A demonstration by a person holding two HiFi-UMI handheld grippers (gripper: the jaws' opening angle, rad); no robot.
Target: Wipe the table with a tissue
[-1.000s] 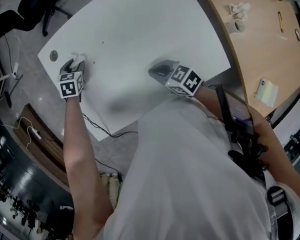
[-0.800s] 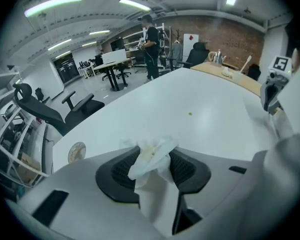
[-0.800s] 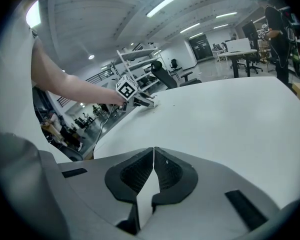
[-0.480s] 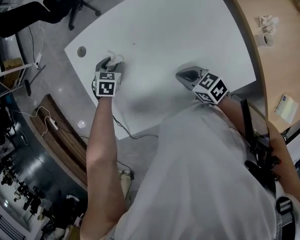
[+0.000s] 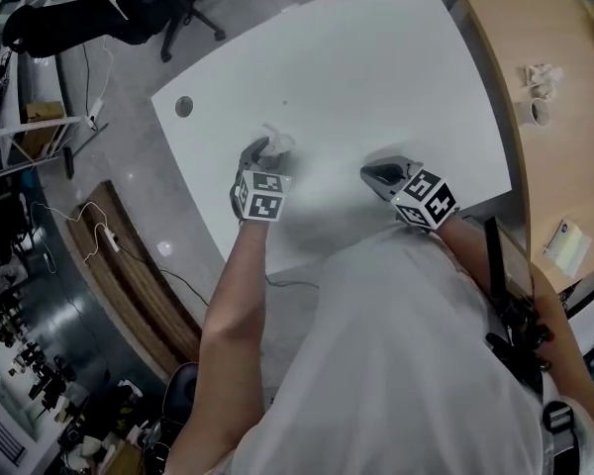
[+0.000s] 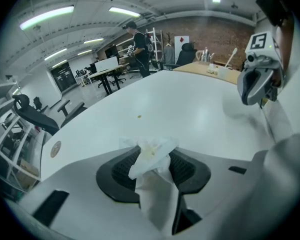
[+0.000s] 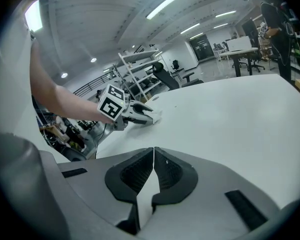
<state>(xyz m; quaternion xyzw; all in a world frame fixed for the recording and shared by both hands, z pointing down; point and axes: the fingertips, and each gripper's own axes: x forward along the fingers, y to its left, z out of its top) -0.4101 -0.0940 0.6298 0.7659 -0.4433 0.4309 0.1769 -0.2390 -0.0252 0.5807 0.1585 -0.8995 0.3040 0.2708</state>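
Sliding across the white table (image 5: 376,57), the left gripper (image 5: 262,150) has come away from the round cable port (image 5: 184,106), which it stood just beside a second ago; it now sits well apart from the port, on the side toward the right gripper (image 5: 381,174); the right gripper has kept its place, farther again from the port, near the same table edge.

Left jaws stand partly closed and pinch a crumpled white tissue (image 6: 151,156); the tissue bunches up past the pads and hangs down between them; in the head view its free end shows at the fingertips, down on the table top on the side away from the port.

Right jaws meet tip to tip with nothing between them; only a thin slit shows below the pads, with the pale table behind it; whether the tips touch the table cannot be told.

Well apart from the port, beyond the tissue, a small brownish speck (image 6: 139,116) lies on the table; a wooden table (image 5: 564,166) stands far from the port, past the right gripper, bearing a small cup (image 5: 541,112).
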